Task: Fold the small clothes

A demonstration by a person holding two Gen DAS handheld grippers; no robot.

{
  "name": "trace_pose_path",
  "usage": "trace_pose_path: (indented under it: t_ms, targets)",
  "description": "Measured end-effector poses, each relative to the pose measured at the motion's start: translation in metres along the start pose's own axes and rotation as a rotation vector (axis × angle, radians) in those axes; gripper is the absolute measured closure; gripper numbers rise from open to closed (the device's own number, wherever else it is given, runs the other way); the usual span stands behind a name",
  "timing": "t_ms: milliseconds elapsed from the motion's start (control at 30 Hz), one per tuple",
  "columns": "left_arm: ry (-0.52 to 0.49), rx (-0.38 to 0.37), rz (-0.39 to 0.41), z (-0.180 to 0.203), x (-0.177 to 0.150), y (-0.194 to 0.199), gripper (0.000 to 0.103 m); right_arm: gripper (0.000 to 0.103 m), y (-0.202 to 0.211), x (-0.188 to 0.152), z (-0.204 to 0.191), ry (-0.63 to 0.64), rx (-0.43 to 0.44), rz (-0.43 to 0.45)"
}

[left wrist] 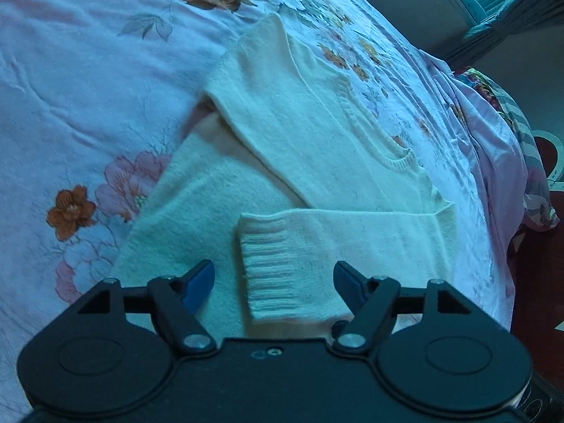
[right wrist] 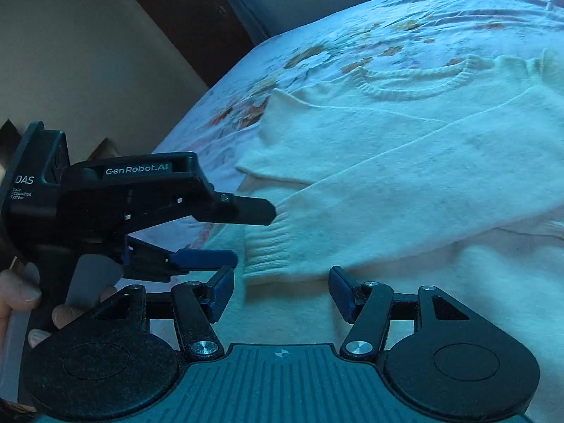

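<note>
**Left wrist and right wrist views: sweater partly folded, both grippers spread**

Left wrist view shows a cream knit sweater (left wrist: 317, 141) lying flat on a floral bedsheet (left wrist: 70, 105). One sleeve (left wrist: 338, 232) is folded across the body of the garment, and its ribbed cuff (left wrist: 282, 268) lies between the fingers of the left gripper (left wrist: 274, 283). The fingers are spread wide; neither blue pad (left wrist: 199, 285) touches the cuff. A second sleeve runs diagonally across the upper body of the sweater. The ribbed neckline (left wrist: 398, 162) faces the right edge of the bed.

Right wrist view shows the right gripper (right wrist: 281, 292) low over the sweater body, fingers spread with nothing between them. The left gripper appears at the left of this view, held in the person's hand (right wrist: 24, 296), its fingers parted on either side of the cuff edge. Whether they touch the cuff cannot be determined.
</note>
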State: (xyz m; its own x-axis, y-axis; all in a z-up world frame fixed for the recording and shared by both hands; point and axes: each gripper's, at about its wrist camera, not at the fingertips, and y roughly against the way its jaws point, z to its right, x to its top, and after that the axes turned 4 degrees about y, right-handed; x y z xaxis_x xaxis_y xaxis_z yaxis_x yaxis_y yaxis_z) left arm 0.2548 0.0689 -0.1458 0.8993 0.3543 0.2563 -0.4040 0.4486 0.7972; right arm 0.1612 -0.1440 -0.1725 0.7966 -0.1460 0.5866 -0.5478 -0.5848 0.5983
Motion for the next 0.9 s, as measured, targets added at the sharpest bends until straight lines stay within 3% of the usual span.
trace_pose_path:
  t_ms: [133, 200, 233, 300, 500, 600, 667, 800, 900]
  targets:
    - [0.021, -0.033, 0.006, -0.001, -0.005, -0.007, 0.035, 0.044, 0.025, -0.007, 0.014, -0.080, -0.036, 0.054]
    - [0.021, -0.034, 0.018, -0.001, -0.007, -0.011, 0.059, 0.044, 0.034, -0.010, 0.019, -0.108, -0.050, 0.074]
    - [0.019, -0.033, 0.023, 0.000, -0.007, -0.013, 0.066, 0.044, 0.037, -0.011, 0.021, -0.120, -0.055, 0.081]
    - [0.009, -0.026, 0.040, 0.004, -0.008, -0.015, 0.101, 0.044, 0.044, -0.010, 0.025, -0.144, -0.067, 0.101]
    - [-0.047, -0.074, 0.232, 0.023, 0.003, 0.023, 0.100, 0.044, 0.059, -0.010, 0.030, -0.170, -0.083, 0.140]
    - [-0.057, -0.061, 0.299, 0.018, 0.020, 0.035, 0.100, 0.044, 0.060, -0.011, 0.032, -0.178, -0.090, 0.137]
    - [-0.041, -0.032, 0.300, 0.005, 0.027, 0.030, 0.100, 0.044, 0.056, -0.012, 0.032, -0.177, -0.094, 0.134]
    - [-0.066, 0.040, 0.169, -0.018, 0.028, -0.010, 0.098, 0.044, 0.051, -0.016, 0.035, -0.176, -0.113, 0.106]
    - [-0.040, 0.027, 0.174, -0.027, 0.026, -0.008, 0.091, 0.044, 0.051, -0.015, 0.035, -0.154, -0.131, 0.110]
